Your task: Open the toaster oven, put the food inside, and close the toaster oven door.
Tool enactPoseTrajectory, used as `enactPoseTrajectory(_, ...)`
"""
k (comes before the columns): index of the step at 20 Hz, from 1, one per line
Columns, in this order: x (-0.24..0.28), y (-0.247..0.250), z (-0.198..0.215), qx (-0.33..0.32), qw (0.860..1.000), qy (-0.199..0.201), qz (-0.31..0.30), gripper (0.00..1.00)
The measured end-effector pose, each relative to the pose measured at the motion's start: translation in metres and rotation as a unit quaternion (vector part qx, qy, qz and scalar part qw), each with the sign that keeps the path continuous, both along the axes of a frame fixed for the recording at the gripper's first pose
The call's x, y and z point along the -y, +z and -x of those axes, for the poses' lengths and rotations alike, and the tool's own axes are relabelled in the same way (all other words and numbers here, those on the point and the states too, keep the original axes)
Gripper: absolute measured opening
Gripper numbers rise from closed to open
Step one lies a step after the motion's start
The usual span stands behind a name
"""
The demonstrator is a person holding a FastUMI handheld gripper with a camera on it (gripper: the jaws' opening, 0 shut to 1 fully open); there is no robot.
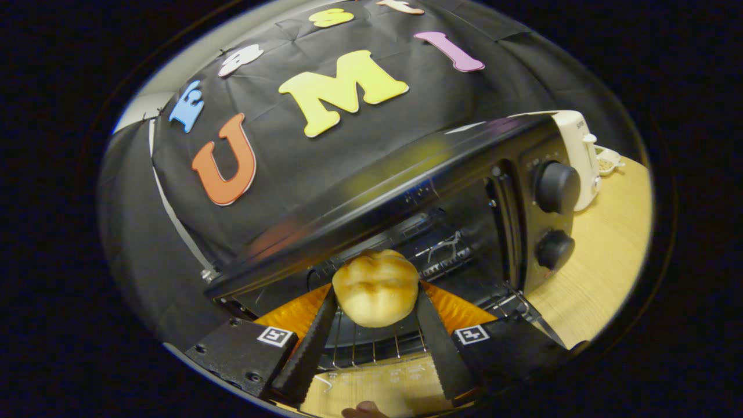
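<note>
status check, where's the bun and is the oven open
Gripper shut on bun, both fingers pressing its sides. Toaster oven open, wire rack just ahead, under the bun. Nothing blocking the opening.

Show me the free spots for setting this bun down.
The gripper is shut on the bun at the open toaster oven. Free: the wire rack below the bun, and bare table right of the knobs.

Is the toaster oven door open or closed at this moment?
Open. The toaster oven shows its inner wire rack unobstructed, just beyond the bread roll, which the gripper holds between both fingers.
</note>
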State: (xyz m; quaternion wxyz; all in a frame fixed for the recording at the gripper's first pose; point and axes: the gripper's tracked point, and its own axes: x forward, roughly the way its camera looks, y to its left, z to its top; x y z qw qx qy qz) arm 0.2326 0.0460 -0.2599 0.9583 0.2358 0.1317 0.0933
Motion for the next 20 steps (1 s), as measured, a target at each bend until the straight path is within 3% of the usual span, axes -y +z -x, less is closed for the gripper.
enactPoseTrajectory(3, -0.006, 0.002, -0.013, 0.006, 1.0, 0.007, 0.007, 0.87)
enactPoseTrajectory(7, -0.002, -0.006, -0.009, -0.009, 1.0, -0.007, 0.03, 0.95)
enactPoseTrajectory(9, 0.0, 0.001, 0.001, -0.005, 0.999, 0.001, 0.037, 1.0)
enactPoseTrajectory(20, 0.01, 0.041, 0.095, 0.004, 0.998, 0.017, 0.06, 1.0)
